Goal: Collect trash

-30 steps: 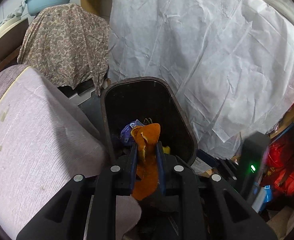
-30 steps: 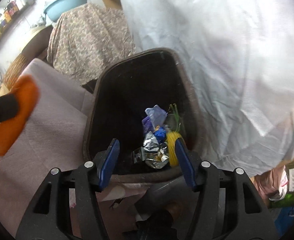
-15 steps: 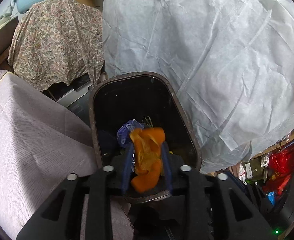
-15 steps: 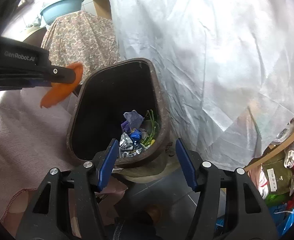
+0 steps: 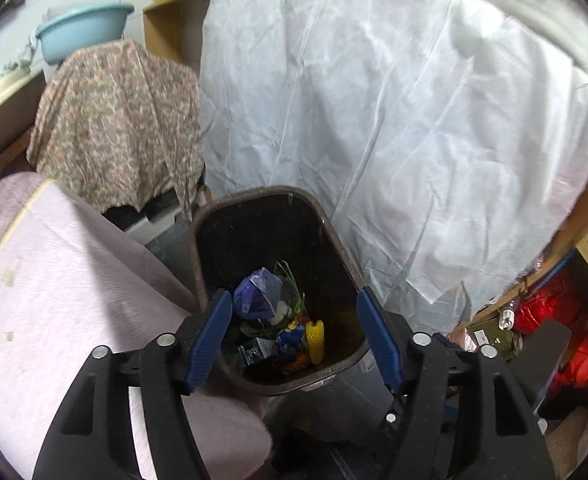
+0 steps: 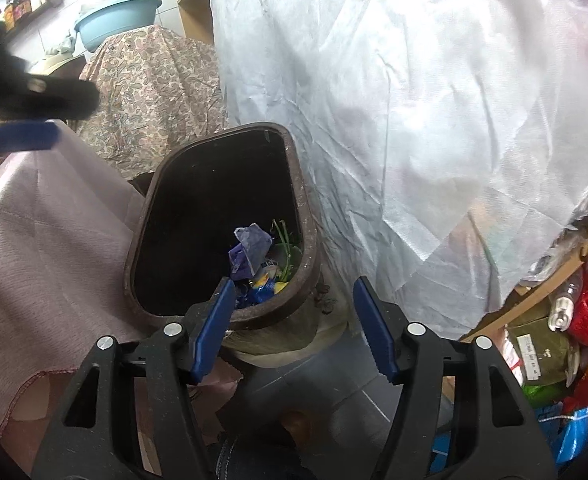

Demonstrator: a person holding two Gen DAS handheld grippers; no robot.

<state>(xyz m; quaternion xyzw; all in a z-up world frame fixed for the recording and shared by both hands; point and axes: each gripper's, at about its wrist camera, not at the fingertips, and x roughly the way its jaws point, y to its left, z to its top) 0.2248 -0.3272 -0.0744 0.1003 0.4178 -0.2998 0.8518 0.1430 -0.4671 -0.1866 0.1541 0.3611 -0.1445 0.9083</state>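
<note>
**Two wrist cameras, both looking down into one bin**

The left wrist camera sits behind the left gripper [image 5: 294, 336] and faces forward and downward, close above the brown trash bin [image 5: 339, 240], whose mouth fills the lower middle of its view. The right wrist camera looks along the right gripper [image 6: 294, 326] in much the same direction, from slightly farther back and more to the right, so the trash bin [image 6: 305, 216] lies left of centre. Both views share the bin, the white sheet [image 5: 393, 128] behind it, the patterned cloth [image 5: 114, 120], the blue basin [image 5: 82, 32] and the pink cover [image 5: 54, 280]. The right view also catches the left gripper [image 6: 22, 116] at its left edge, blurred.
</note>
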